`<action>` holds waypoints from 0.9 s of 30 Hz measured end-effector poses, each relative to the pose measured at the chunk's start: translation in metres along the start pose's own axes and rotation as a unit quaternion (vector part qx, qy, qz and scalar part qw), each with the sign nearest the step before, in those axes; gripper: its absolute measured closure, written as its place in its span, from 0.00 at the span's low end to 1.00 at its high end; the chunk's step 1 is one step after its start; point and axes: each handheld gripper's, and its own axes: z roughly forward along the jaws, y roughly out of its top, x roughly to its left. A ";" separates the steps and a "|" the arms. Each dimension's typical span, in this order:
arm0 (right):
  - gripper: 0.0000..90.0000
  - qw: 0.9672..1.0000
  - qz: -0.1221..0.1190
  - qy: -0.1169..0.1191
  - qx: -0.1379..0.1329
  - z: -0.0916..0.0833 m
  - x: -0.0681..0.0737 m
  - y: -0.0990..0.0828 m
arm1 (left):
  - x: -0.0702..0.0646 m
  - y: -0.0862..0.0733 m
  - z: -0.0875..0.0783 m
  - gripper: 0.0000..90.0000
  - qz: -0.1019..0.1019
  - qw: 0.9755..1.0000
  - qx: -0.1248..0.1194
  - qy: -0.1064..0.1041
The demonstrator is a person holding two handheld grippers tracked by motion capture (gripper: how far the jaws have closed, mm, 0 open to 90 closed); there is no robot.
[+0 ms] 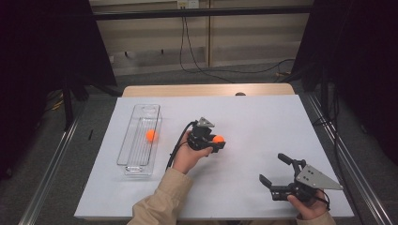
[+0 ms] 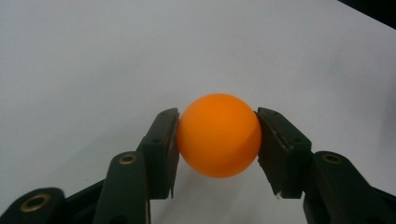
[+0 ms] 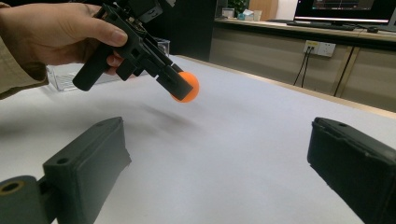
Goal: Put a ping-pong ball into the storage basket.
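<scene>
Landmark: the clear tray (image 1: 133, 140), lying lengthwise on the left part of the white sheet (image 1: 263, 122) that covers the table.

Inside the tray, near its middle, sits an orange ball (image 1: 150, 135), resting against the right wall.

Right of the tray, close to it: left hand (image 1: 190, 154). The forearm in a tan sleeve (image 1: 159, 199) comes up from the bottom edge and leans toward the tray side; the hand wraps the body of the left gripper (image 1: 219, 142) from below, thumb side up, cable looping off toward the tray. The gripper points away from the tray, to the right. In the right gripper view it is tilted nose-down, with the held ball (image 3: 186, 87) clear above the sheet and a soft shadow under it.

Left gripper state: jaws closed onto the second orange ball (image 2: 218, 135), one pad pressed on each side at about its widest part. The ball bulges forward of the pads (image 2: 168, 147).

Farthest from the tray, at the near right corner of the sheet: right hand (image 1: 307, 206), low, only fingers and wrist in frame. The right gripper (image 1: 273, 169) is level and aimed back toward the tray. Its jaws stand wide apart with nothing between them, bare sheet in the gap.
</scene>
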 end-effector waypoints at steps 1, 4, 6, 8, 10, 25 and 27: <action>0.05 1.000 0.000 0.000 0.000 0.000 0.000 0.000 | 0.000 0.000 -0.001 0.56 0.000 1.000 0.001 0.000; 0.05 1.000 0.000 0.000 0.000 0.000 0.000 0.000 | 0.001 0.000 -0.003 0.56 -0.002 1.000 -0.001 -0.001; 0.05 1.000 0.001 0.000 0.000 0.000 0.000 0.000 | 0.002 -0.001 -0.004 0.56 -0.001 1.000 0.000 0.003; 0.05 1.000 0.000 -0.001 -0.001 0.000 0.000 0.000 | 0.003 -0.001 -0.006 0.57 -0.003 1.000 -0.001 0.004; 0.05 1.000 -0.001 0.000 -0.001 0.000 0.000 0.000 | 0.004 -0.001 -0.007 0.56 -0.004 1.000 -0.001 0.006; 0.05 1.000 0.000 0.000 -0.001 0.000 0.000 0.000 | 0.008 -0.003 -0.018 0.56 -0.011 1.000 -0.006 0.008; 0.05 1.000 0.000 -0.001 -0.001 0.000 0.000 0.000 | 0.009 -0.003 -0.019 0.56 -0.013 1.000 -0.007 0.009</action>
